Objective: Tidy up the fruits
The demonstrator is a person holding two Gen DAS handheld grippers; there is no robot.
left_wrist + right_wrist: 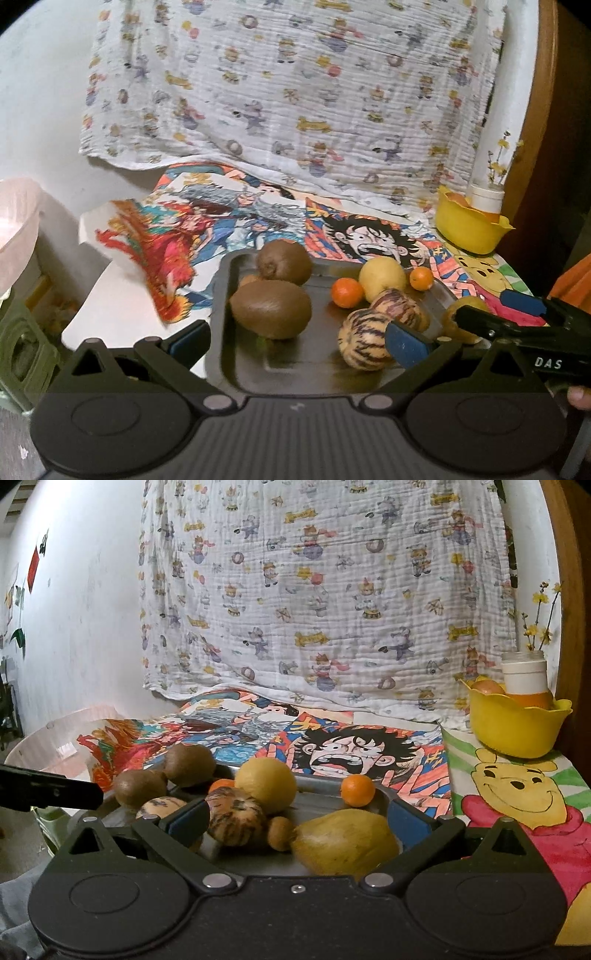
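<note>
At the lower centre of both views, a dark tray (236, 369) is seen, loaded with two kiwis (271, 308), striped melons (364, 343), a yellow pear (345, 843) and small oranges (346, 292). Both the left gripper (295, 341) and the right gripper (295, 821) are spread wide, with nothing pinched. The fruits are judged firm yet bruisable and prone to rolling; each is best taken across its middle. A yellow bowl (513, 727) is half hidden, its contents unclear.
</note>
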